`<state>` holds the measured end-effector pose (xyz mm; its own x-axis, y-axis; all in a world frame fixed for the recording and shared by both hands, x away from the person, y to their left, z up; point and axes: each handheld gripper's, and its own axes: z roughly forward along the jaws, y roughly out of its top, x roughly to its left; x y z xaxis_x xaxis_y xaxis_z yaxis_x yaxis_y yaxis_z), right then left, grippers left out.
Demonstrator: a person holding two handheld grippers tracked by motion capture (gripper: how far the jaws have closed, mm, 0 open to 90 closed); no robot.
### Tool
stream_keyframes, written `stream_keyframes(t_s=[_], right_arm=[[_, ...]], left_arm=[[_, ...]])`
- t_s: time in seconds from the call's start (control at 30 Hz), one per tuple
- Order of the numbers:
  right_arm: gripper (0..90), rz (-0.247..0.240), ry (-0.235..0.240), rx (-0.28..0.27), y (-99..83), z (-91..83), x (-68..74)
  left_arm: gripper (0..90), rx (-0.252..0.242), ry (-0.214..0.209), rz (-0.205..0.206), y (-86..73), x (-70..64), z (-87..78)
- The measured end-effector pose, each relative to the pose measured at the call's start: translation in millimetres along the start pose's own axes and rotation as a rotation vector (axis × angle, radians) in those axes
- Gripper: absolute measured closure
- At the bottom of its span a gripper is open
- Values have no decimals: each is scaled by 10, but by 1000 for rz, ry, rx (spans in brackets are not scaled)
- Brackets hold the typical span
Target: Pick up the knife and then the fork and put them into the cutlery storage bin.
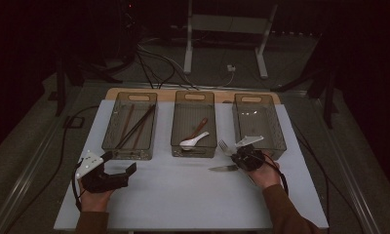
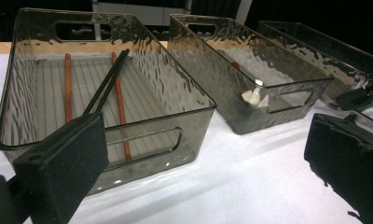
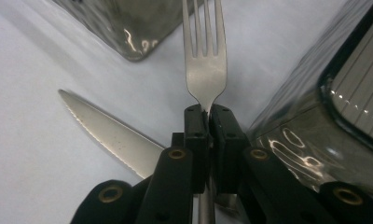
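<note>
I had the silver metal fork (image 3: pixel 205 70) clamped by its neck in my right tool (image 3: pixel 208 114), whose jaws were closed tight on it, tines pointing away from the camera. In the high view the fork (image 1: pixel 224 145) sat just off the near left corner of the right-hand smoky clear plastic bin (image 1: pixel 259 126), with the right tool (image 1: pixel 243 157) close against that bin's front wall. Beneath the tool, the serrated silver table knife (image 3: pixel 112 133) lay flat on the white table (image 1: pixel 183 190), its blade pointing to my left; I could not tell whether the fork touched the table or was lifted off it.

The middle smoky clear plastic bin (image 1: pixel 195 124) held a white ceramic soup spoon (image 1: pixel 193 141) and a brown wooden spoon (image 1: pixel 199 127) leaning over it. The left-hand smoky clear plastic bin (image 1: pixel 130 126) held two dark chopsticks (image 2: pixel 107 81) crossed over two reddish-brown wooden chopsticks (image 2: pixel 68 86).

My left tool (image 1: pixel 119 163) rested near the table's front left, just in front of the left bin, with its jaws spread wide and nothing between them. The person's hands gripped both tools from the near edge.
</note>
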<state>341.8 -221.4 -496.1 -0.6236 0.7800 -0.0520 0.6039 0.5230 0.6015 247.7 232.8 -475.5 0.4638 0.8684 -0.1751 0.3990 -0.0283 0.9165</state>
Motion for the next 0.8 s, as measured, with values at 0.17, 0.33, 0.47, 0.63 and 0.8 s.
stream_keyframes(t_s=[0.17,0.33,0.47,0.63,0.8], right_arm=[[870,4,3,-30,8,-55,-5],[870,13,1,-51,9,-83,-9],[870,7,9,-23,10,-31,3],[869,12,16,26,7,116,-11],[867,10,11,54,4,162,-4]], left_arm=[[6,1,-1,1,0,-2,3],[6,0,-1,-1,-1,0,2],[6,0,-2,0,0,-4,4],[6,-1,0,0,1,1,-1],[6,-1,1,-3,-1,9,-6]])
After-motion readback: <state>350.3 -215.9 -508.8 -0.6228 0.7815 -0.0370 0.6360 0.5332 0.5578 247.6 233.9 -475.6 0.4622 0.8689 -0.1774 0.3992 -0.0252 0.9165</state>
